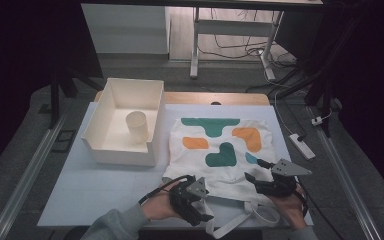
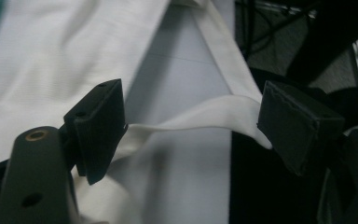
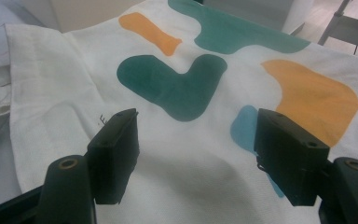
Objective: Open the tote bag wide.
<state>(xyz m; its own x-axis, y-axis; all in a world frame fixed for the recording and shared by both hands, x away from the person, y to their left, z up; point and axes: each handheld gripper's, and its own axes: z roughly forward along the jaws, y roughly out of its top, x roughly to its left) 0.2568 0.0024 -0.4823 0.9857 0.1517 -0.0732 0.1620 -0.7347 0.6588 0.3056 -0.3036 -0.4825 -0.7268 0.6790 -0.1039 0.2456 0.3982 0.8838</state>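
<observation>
Holding your left claw point(image 1: 198, 202) wide apart at the near edge of the table point(image 1: 105, 187), you have one white strap point(image 2: 200, 119) of the tote bag point(image 1: 220, 150) running between its pads without either pad pressing on it. No earlier picture is there to judge any jaw motion by. Your right claw point(image 1: 260, 172) also stands open, hovering low over the bag's near right part, with nothing pinched; between its pads you see plain cloth, with a teal shape point(image 3: 172, 84), an orange shape point(image 3: 312, 98) and a small blue patch point(image 3: 244, 128) beyond. The bag lies flat on the table, straps trailing toward you. Left of it sits a white box point(image 1: 100, 127) with a cup point(image 1: 137, 126) standing inside.
</observation>
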